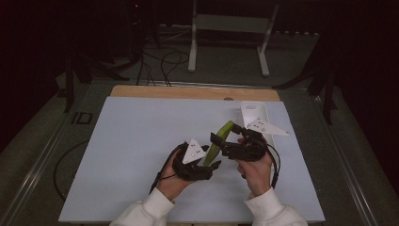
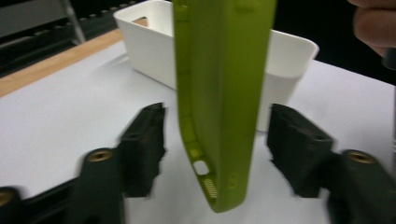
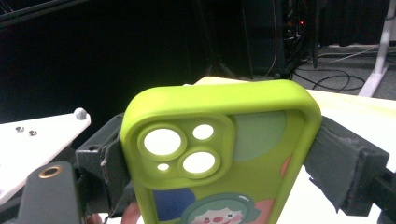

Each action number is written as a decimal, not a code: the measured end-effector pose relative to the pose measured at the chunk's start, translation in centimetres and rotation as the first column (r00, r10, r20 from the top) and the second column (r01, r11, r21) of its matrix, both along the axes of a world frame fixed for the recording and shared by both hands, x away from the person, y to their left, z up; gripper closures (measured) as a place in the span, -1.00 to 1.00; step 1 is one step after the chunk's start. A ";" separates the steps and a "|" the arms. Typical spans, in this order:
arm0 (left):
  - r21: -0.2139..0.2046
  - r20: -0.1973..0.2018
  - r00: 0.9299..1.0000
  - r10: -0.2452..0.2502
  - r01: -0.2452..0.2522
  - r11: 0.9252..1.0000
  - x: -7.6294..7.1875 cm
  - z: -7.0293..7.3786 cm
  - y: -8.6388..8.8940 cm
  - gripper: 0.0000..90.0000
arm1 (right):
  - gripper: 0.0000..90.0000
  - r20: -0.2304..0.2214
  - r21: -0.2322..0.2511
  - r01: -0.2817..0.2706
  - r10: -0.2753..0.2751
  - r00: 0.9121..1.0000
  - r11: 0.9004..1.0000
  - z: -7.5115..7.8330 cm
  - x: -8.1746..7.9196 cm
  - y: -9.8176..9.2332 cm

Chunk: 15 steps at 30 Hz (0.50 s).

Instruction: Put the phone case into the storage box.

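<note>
Green phone case clamped in right claw; left claw open.

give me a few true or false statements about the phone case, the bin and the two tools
1. The right tool is clamped on the green phone case. True.
2. The left tool is shut on the case. False: its jaws stand apart on either side of the case, not touching it.
3. A white bin sits on the far right part of the table. True.
4. The phone case lies flat inside the bin. False: it is held up in the air between the tools.
5. The case has camera cutouts. True.
</note>
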<state>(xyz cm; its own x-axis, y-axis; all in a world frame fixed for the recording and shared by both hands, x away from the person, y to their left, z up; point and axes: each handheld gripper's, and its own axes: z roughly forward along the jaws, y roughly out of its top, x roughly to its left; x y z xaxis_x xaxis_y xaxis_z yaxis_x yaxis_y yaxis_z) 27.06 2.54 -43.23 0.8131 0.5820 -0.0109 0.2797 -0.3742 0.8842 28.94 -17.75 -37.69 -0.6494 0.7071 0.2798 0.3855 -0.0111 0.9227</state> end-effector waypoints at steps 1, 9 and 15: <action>0.000 0.000 1.000 0.006 -0.006 1.000 0.0 0.0 0.0 -0.34 | -0.64 0.000 0.003 0.001 -0.001 1.000 1.000 0.0 0.0 0.0; 0.009 0.013 0.999 0.052 -0.052 0.999 0.1 0.2 0.1 -0.79 | -0.64 -0.001 0.004 0.002 -0.002 1.000 1.000 0.0 0.0 0.0; 0.013 0.008 0.998 0.063 -0.063 0.998 0.2 0.4 0.5 -0.94 | -0.64 -0.001 0.010 0.005 -0.005 1.000 1.000 0.0 0.0 0.1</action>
